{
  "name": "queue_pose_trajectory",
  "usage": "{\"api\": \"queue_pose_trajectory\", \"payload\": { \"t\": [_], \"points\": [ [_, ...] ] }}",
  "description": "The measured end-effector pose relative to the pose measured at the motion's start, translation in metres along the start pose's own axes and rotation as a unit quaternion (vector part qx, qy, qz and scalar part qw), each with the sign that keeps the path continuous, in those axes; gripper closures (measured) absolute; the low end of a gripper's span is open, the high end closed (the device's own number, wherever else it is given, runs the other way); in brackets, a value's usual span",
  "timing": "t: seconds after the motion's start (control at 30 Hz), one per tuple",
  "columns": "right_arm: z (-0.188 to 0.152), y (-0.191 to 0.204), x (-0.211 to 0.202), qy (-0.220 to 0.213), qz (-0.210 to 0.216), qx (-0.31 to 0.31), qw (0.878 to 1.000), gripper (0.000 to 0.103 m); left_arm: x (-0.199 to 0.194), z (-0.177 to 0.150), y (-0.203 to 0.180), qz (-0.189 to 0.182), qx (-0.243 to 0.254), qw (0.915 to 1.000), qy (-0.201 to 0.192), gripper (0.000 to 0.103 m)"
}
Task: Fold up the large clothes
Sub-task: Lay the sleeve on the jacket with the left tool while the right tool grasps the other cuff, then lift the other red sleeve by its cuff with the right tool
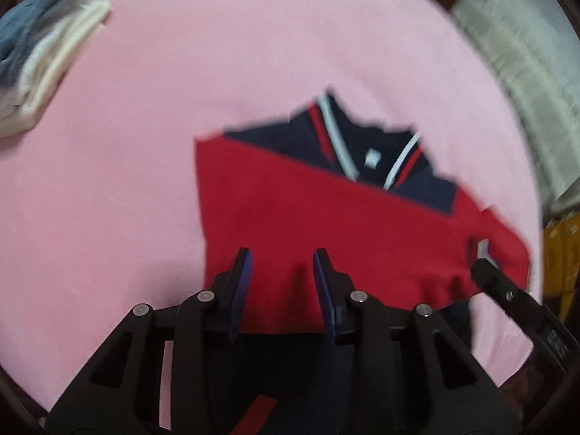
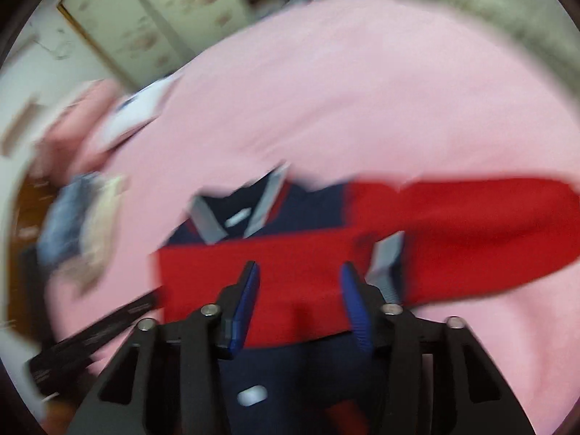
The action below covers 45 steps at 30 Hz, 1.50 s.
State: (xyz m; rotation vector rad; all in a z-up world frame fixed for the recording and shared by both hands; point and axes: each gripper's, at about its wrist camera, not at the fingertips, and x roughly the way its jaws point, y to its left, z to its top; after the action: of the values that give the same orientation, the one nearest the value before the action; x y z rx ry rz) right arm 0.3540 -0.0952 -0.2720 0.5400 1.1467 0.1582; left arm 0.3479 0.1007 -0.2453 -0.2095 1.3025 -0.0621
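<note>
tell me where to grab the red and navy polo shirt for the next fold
Grip the polo shirt along its near red band, coming from above at the edge nearest the grippers. Most of the shirt lies flat on the pink sheet with the collar at the far end, so the near band can probably be lifted towards it.

Both views are smeared by motion blur. In the right wrist view the stacked clothes (image 2: 78, 224) at the left dissolve into streaks, and the red sleeve (image 2: 489, 224) runs off the right edge. The left tool (image 1: 282, 272) covers the polo shirt's (image 1: 326, 210) lower hem, so any grip there cannot be told. The folded pile (image 1: 47, 58) is cut by the left edge.
</note>
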Motion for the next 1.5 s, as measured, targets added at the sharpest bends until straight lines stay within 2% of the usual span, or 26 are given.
{"api": "queue_pose_trajectory", "payload": {
  "t": [0.07, 0.13, 0.23, 0.3, 0.33, 0.4, 0.47, 0.5, 0.53, 0.57, 0.6, 0.67, 0.7, 0.77, 0.8, 0.87, 0.93, 1.03, 1.13, 1.17, 1.23, 1.3, 1.33, 1.4, 1.47, 1.5],
  "points": [
    [-0.003, -0.001, 0.016, 0.031, 0.021, 0.023, 0.999, 0.082, 0.02, -0.001, -0.002, 0.032, -0.012, 0.9991, 0.025, 0.077],
    [-0.004, 0.0, 0.023, 0.047, 0.024, 0.024, 0.998, 0.082, 0.027, 0.001, 0.009, 0.038, -0.04, 0.9982, 0.025, 0.081],
    [-0.006, 0.005, 0.03, 0.052, -0.004, 0.005, 0.999, 0.082, 0.025, -0.002, 0.019, 0.045, -0.073, 0.9962, 0.014, 0.084],
    [-0.002, 0.006, 0.035, 0.047, -0.014, -0.003, 0.999, 0.082, 0.023, -0.003, 0.021, 0.105, -0.067, 0.9922, 0.006, 0.079],
    [-0.002, 0.004, 0.031, 0.045, -0.02, -0.006, 0.999, 0.082, 0.022, -0.005, 0.024, 0.122, -0.066, 0.9904, 0.004, 0.079],
    [0.0, 0.002, 0.029, 0.041, -0.04, -0.009, 0.998, 0.082, 0.022, -0.005, 0.031, 0.097, -0.08, 0.992, 0.009, 0.079],
    [0.003, -0.004, 0.034, 0.035, -0.055, -0.006, 0.998, 0.083, 0.021, -0.006, 0.028, 0.088, -0.067, 0.9937, 0.015, 0.079],
    [0.004, -0.014, 0.03, 0.026, -0.068, -0.007, 0.997, 0.097, 0.021, -0.006, 0.024, 0.092, -0.053, 0.9942, 0.016, 0.079],
    [0.005, -0.021, 0.028, 0.017, -0.076, -0.005, 0.997, 0.103, 0.021, -0.006, 0.02, 0.094, -0.048, 0.9943, 0.016, 0.079],
    [0.005, -0.027, 0.02, 0.003, -0.111, -0.004, 0.994, 0.103, 0.021, -0.007, 0.016, 0.097, -0.045, 0.9942, 0.016, 0.079],
    [0.005, -0.031, 0.012, -0.018, -0.172, -0.011, 0.985, 0.103, 0.022, -0.006, 0.012, 0.098, -0.049, 0.9939, 0.015, 0.079],
    [0.006, -0.04, 0.003, -0.051, -0.251, -0.015, 0.966, 0.103, 0.016, -0.006, 0.006, 0.103, -0.059, 0.9928, 0.013, 0.079],
    [0.007, -0.046, -0.006, -0.069, -0.242, 0.0, 0.968, 0.103, 0.012, -0.007, 0.006, 0.109, -0.061, 0.9922, 0.007, 0.079],
    [0.009, -0.052, -0.018, -0.096, -0.177, 0.029, 0.979, 0.103, -0.002, -0.009, -0.011, 0.109, -0.05, 0.9926, -0.017, 0.079],
    [0.009, -0.049, -0.019, -0.098, -0.147, 0.028, 0.984, 0.103, -0.009, -0.011, -0.023, 0.095, -0.035, 0.9943, -0.034, 0.079],
    [0.007, -0.033, -0.009, -0.07, -0.094, -0.012, 0.993, 0.103, -0.023, -0.014, -0.04, 0.059, -0.01, 0.9968, -0.053, 0.079],
    [0.003, -0.011, 0.009, -0.024, -0.038, -0.051, 0.998, 0.103, -0.025, -0.013, -0.064, 0.022, 0.019, 0.9983, -0.051, 0.079],
    [-0.006, 0.015, 0.038, 0.03, 0.009, -0.071, 0.997, 0.103, -0.019, -0.009, -0.08, 0.038, 0.037, 0.9978, -0.039, 0.079],
    [-0.013, 0.034, 0.061, 0.038, -0.015, -0.101, 0.994, 0.1, -0.013, 0.002, -0.07, 0.057, 0.033, 0.997, -0.04, 0.079],
    [-0.014, 0.035, 0.067, 0.029, -0.043, -0.112, 0.992, 0.098, -0.013, 0.002, -0.068, 0.059, 0.027, 0.9969, -0.045, 0.079],
    [-0.014, 0.029, 0.073, 0.007, -0.102, -0.118, 0.988, 0.087, -0.003, 0.008, -0.055, 0.063, 0.02, 0.9966, -0.049, 0.079],
    [-0.01, 0.008, 0.07, -0.03, -0.167, -0.09, 0.981, 0.085, -0.001, 0.006, -0.042, 0.068, 0.018, 0.9967, -0.042, 0.079],
    [-0.006, -0.005, 0.066, -0.044, -0.163, -0.064, 0.984, 0.085, -0.007, -0.001, -0.032, 0.071, 0.017, 0.9964, -0.043, 0.079],
    [-0.008, -0.023, 0.055, -0.054, -0.118, -0.02, 0.991, 0.085, -0.005, -0.018, -0.021, 0.105, 0.031, 0.9924, -0.057, 0.079],
    [-0.017, -0.023, 0.04, -0.08, -0.158, -0.011, 0.984, 0.085, -0.019, -0.017, -0.004, 0.131, 0.043, 0.9884, -0.064, 0.079],
    [-0.022, -0.021, 0.031, -0.098, -0.185, -0.008, 0.978, 0.082, -0.026, -0.021, -0.001, 0.12, 0.042, 0.9899, -0.062, 0.079]
  ]
}}
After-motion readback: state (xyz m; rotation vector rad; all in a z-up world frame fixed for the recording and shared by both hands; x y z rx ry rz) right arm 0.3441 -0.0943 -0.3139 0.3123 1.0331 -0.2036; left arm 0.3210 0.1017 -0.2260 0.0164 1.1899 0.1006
